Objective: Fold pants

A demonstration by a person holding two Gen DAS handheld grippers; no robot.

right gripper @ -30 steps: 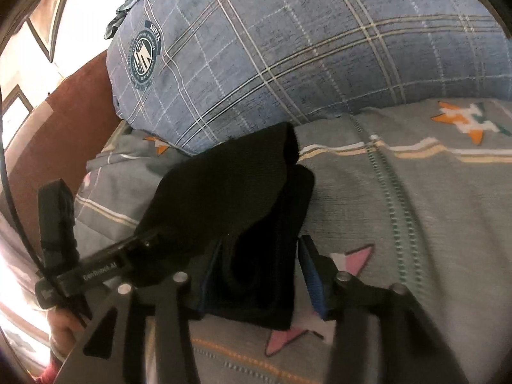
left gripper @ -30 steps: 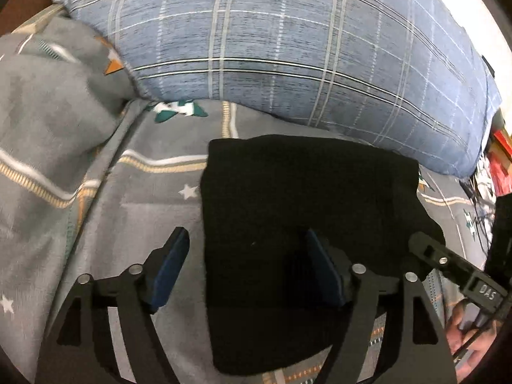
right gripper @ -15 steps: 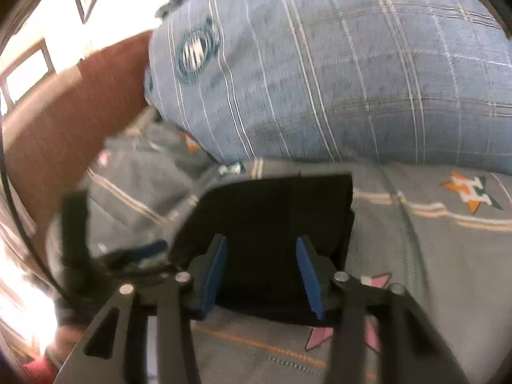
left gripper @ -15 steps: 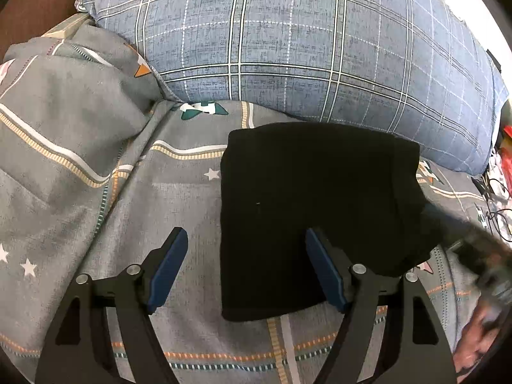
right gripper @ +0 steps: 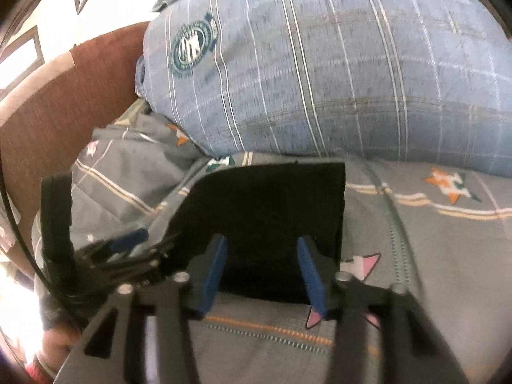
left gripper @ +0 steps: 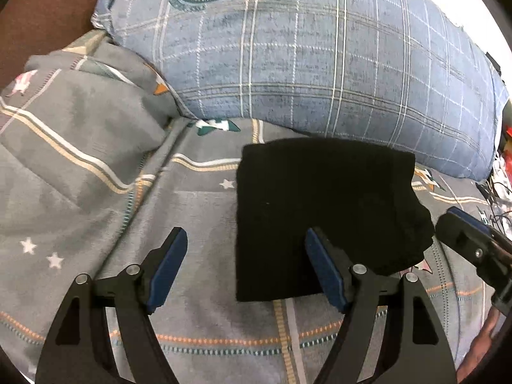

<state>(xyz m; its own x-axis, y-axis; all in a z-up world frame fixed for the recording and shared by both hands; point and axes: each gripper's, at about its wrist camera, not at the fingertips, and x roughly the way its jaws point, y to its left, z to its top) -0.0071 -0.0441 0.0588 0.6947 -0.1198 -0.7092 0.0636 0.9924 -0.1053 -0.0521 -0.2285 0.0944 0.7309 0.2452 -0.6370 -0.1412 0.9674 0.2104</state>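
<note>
Black pants (left gripper: 323,211), folded into a squarish pad, flat on a grey star-patterned bedspread (left gripper: 198,329), far edge just short of a blue plaid pillow (left gripper: 320,64) at twelve o'clock. Left gripper (left gripper: 244,262) above the near-left corner, blue pads spread wide, nothing pinched, one fingertip over bedspread, the other over black cloth. Right gripper (right gripper: 261,264) above the near edge, jaws opening, pads clear of the fabric below. Rumpled bedspread folds at nine o'clock, brown headboard (right gripper: 48,121) beyond.
</note>
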